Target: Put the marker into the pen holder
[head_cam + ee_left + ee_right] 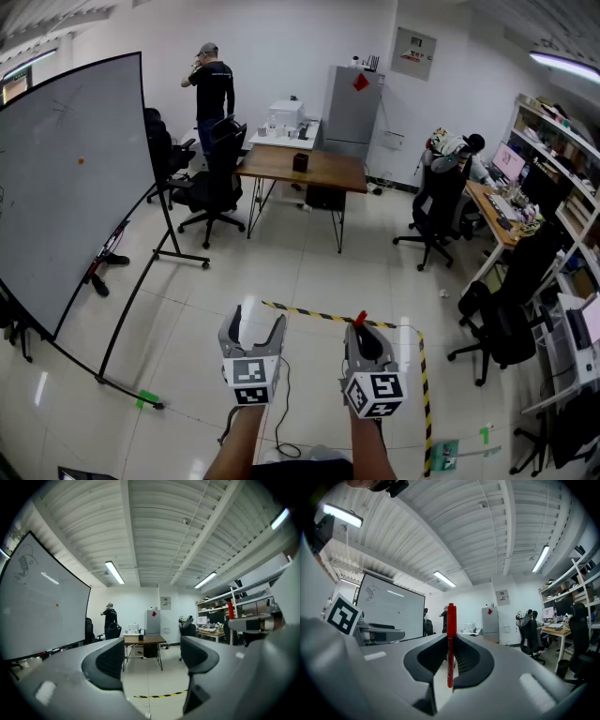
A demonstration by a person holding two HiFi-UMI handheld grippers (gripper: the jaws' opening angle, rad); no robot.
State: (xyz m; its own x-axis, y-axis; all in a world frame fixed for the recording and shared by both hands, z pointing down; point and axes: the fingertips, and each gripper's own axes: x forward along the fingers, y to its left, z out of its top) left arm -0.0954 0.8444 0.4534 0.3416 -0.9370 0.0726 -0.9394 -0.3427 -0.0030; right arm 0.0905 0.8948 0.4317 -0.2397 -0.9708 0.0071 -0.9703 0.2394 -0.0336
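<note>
Marker (451, 646) stands clamped upright in right gripper (451, 638); head view shows only tip.

Glossy pale tiled floor (319, 272); brown wooden table (323, 169), upper centre; smooth sheeny whiteboard (75, 178), left; red plastic marker (451, 620) in the matt grey right gripper (451, 641), ribbed black pads (433, 656).

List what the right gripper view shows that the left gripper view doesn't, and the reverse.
Right gripper view only: the right gripper with jaws shut on the red marker, held upright. Left gripper view only: the left gripper with jaws apart and nothing between them, and striped tape on the floor. Both: the whiteboard, the standing person and the grey cabinet; the marker also shows at the left gripper view's right edge.
</note>
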